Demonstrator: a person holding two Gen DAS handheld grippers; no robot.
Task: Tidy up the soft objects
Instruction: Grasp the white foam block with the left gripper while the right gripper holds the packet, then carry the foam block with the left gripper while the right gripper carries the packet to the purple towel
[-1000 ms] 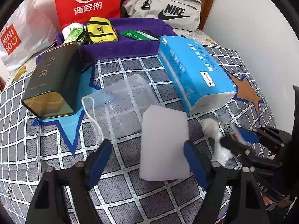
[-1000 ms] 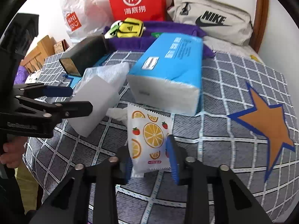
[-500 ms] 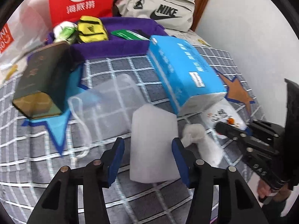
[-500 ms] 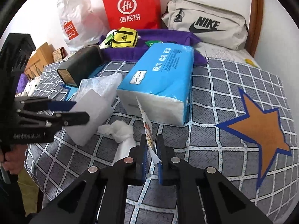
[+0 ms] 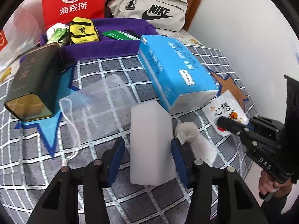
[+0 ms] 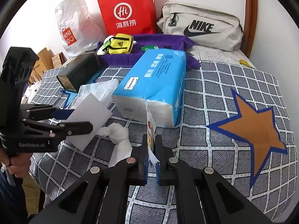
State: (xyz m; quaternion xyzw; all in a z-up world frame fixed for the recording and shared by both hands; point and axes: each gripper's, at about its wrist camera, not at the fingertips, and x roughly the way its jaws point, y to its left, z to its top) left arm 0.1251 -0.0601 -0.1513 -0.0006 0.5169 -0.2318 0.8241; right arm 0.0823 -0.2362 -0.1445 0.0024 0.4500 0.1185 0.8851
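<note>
On the checked bedspread (image 5: 104, 69) we work both tools at once. Our left gripper (image 5: 147, 149) straddles the white sponge block (image 5: 151, 141), its jaws closing; the right pad looks to touch the block, the left shows a slight gap, so we judge the grasp unfinished. Our right gripper (image 6: 151, 149) is clamped tight on the thin fruit-printed wipes packet (image 6: 150, 130), held edge-up just in front of the blue tissue pack (image 6: 157, 78).

We judge this the pick-up step. Next we need the left grip to bite gently, since the block should squash, then both items likely go to the purple tray (image 5: 97, 48) at the back, which already holds a yellow pouch (image 5: 82, 31).

Readable writing: "Hi" with Chinese characters on the red bag (image 6: 129, 13), "NIKE" on the beige bag (image 6: 200, 28), "MINISO" on the white plastic bag (image 6: 74, 28), the adidas mark on the pouch, "GenRobot.AI" on the left tool.
</note>
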